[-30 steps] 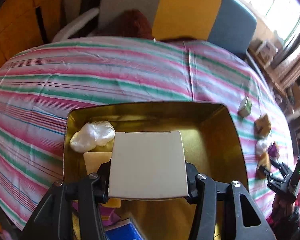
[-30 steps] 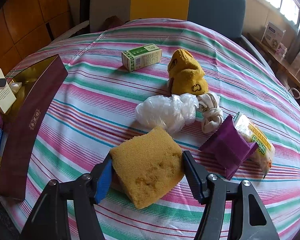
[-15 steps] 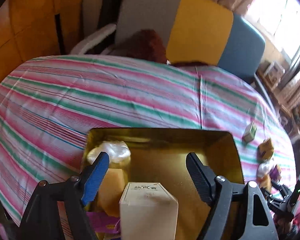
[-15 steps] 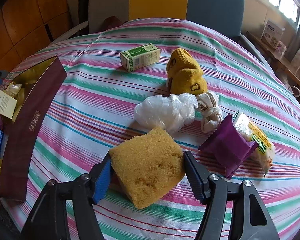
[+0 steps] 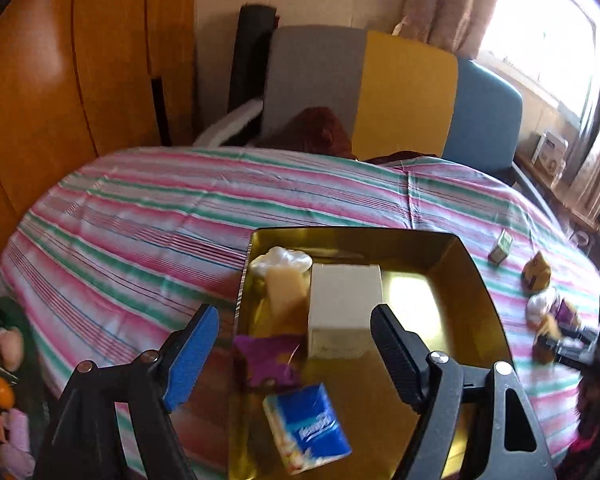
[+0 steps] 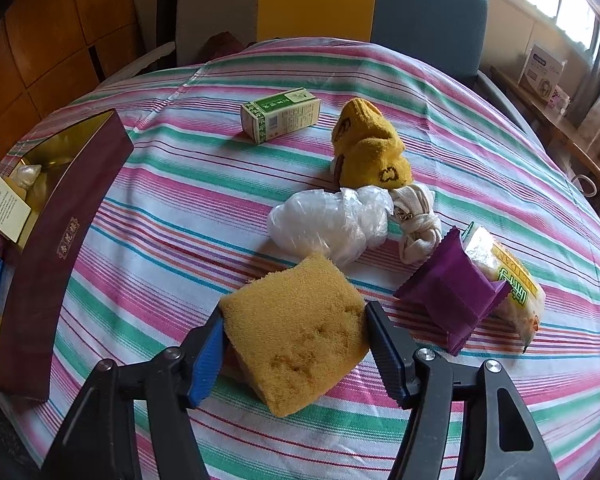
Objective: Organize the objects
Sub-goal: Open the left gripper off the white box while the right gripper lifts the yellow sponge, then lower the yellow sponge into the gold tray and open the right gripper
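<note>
My left gripper (image 5: 294, 354) wide open above gold box (image 5: 452, 252), jaws just been opening, nothing between pads. White carton (image 5: 345, 308) lies inside box, free. Tissue pack (image 5: 306, 422) at 6 o'clock of carton, purple packet (image 5: 268, 360) at 8 o'clock. My right gripper (image 6: 294, 354) closed on yellow sponge (image 6: 296, 330), sponge on striped bench (image 6: 172, 216). Plastic bag (image 6: 324, 222) at 12 o'clock of sponge, green carton (image 6: 280, 114) farther behind.

left claw (image 5: 294, 354) spread, right claw (image 6: 294, 354) gripping
</note>
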Demonstrator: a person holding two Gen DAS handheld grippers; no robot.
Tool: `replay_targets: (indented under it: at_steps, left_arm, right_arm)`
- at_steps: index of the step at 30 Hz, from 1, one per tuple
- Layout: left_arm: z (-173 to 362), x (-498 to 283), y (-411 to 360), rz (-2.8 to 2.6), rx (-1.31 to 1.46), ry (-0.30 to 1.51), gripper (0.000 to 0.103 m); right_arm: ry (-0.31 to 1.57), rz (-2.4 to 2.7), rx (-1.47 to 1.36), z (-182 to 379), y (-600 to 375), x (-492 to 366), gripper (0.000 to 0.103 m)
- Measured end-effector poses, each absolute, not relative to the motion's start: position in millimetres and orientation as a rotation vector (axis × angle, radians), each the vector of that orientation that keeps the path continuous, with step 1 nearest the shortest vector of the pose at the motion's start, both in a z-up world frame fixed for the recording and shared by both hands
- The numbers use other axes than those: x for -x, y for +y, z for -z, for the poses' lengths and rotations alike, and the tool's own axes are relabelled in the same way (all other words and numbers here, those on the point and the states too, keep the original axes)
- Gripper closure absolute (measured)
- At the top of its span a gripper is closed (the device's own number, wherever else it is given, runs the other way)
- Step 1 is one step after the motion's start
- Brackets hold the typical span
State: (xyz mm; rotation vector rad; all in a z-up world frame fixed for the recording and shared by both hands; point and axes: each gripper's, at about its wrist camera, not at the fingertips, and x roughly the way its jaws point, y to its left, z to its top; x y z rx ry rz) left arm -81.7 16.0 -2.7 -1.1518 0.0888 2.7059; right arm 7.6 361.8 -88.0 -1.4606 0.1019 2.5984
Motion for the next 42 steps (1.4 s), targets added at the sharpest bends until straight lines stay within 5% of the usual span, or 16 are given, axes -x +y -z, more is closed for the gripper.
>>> replay_targets:
  at_steps: [7,29,42]
  left_arm:
    - [-3,48,19,-2.772,1.042,0.217,0.024]
    - [14,26,20,-2.771,1.075,0.218,0.024]
    - [23,28,-6,-2.761,1.14,0.12,0.024]
  right_arm:
    - [0.075,-2.597,1.467,88,356,-10,0.037]
    - [0.077,-2.583,1.454,85,354,-13,0.038]
    - [0.041,-2.893,1.254,-2,260,-19,0.038]
